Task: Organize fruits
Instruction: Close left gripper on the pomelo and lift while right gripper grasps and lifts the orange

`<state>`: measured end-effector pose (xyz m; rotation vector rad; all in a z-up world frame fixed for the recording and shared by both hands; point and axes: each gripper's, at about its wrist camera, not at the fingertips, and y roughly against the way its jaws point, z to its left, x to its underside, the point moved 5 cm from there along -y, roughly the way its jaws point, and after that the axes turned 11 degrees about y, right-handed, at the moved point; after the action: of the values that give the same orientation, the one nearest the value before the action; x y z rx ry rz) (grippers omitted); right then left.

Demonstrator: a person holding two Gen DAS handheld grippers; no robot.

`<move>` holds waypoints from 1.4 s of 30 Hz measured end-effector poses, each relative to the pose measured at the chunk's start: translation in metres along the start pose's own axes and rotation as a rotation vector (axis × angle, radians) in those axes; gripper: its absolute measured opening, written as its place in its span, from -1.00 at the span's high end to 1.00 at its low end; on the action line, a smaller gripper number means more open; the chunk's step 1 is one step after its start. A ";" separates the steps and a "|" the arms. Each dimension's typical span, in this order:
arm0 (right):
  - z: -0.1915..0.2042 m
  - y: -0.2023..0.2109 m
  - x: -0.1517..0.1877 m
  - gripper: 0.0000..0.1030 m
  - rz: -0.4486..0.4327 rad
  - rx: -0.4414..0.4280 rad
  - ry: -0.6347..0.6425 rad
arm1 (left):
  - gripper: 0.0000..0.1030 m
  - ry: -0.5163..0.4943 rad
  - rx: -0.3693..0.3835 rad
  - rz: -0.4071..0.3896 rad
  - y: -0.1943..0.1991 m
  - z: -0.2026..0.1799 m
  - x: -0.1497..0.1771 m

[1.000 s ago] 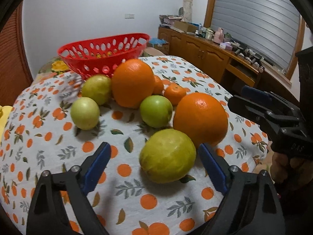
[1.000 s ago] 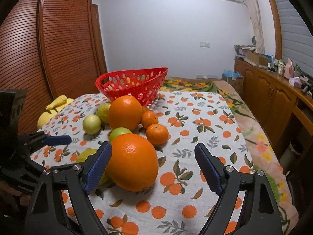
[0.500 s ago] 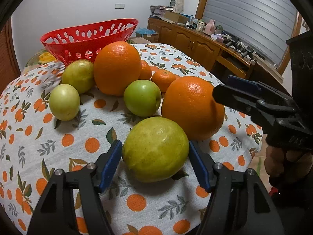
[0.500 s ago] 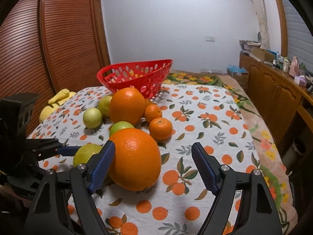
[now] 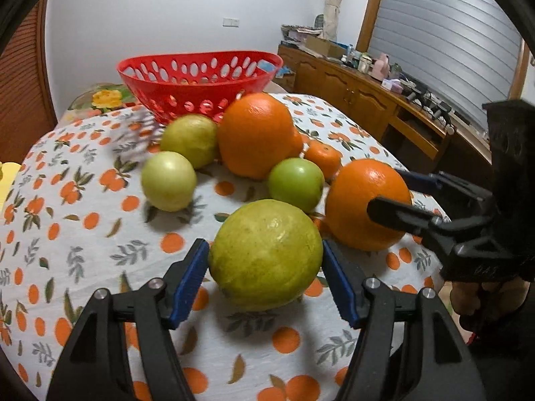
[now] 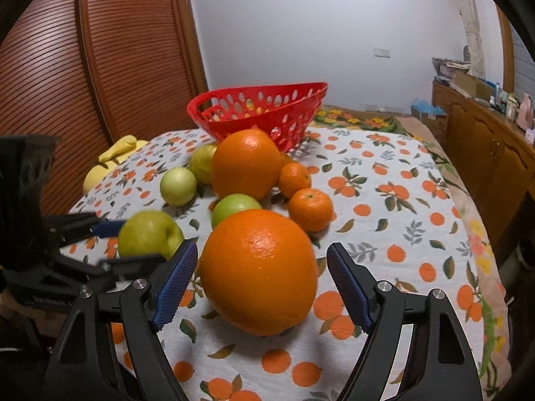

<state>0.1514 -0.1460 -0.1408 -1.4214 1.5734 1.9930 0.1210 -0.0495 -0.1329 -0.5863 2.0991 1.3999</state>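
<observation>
A table [image 5: 83, 234] under a cloth printed with oranges and leaves carries all the fruit, with a red basket [image 5: 197, 80] standing at its far side. Two large oranges are the biggest fruits: the far orange [image 5: 255, 133] sits just in front of the basket, and the near orange [image 6: 259, 270] lies between the fingers of the right gripper [image 6: 260, 284]. Those fingers stand a little wider than the fruit; a gap shows at the right pad and the left pad is very close to the peel, so they are open around it, not gripping. The right gripper points forward and down at the cloth, with the hand that holds it partly visible in the left wrist view.

Next in size, a yellow-green fruit [image 5: 265, 255] sits between the fingers of the left gripper [image 5: 265, 287], both blue pads pressed against its sides, so these fingers are closed on it while it rests on the cloth. The left gripper also slants downward, just beside the right one.

Smaller fruits lie between these and the basket: another yellow-green fruit [image 5: 190, 140], a pale green apple [image 5: 169, 180], a green apple [image 5: 296, 183], and two small tangerines [image 6: 311, 209] beside the far orange
</observation>
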 end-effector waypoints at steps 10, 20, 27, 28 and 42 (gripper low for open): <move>0.002 -0.018 0.003 -0.62 0.063 -0.015 0.015 | -0.31 0.010 -0.005 -0.027 0.006 0.007 -0.010; 0.002 -0.028 0.007 -0.60 0.114 -0.024 0.024 | -0.31 0.014 -0.011 -0.055 0.015 0.010 -0.018; -0.002 -0.021 -0.001 -0.57 0.074 -0.013 0.018 | -0.31 0.016 -0.023 -0.073 0.018 0.014 -0.026; -0.002 -0.019 -0.003 -0.57 0.067 -0.016 0.020 | -0.31 0.018 -0.025 -0.078 0.019 0.015 -0.029; -0.015 0.004 -0.065 -0.56 -0.061 -0.027 0.055 | -0.31 0.011 -0.018 -0.166 0.033 0.020 -0.076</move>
<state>0.1899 -0.1366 -0.0867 -1.5271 1.5121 1.9638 0.1623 -0.0145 -0.0670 -0.7584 1.9983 1.3265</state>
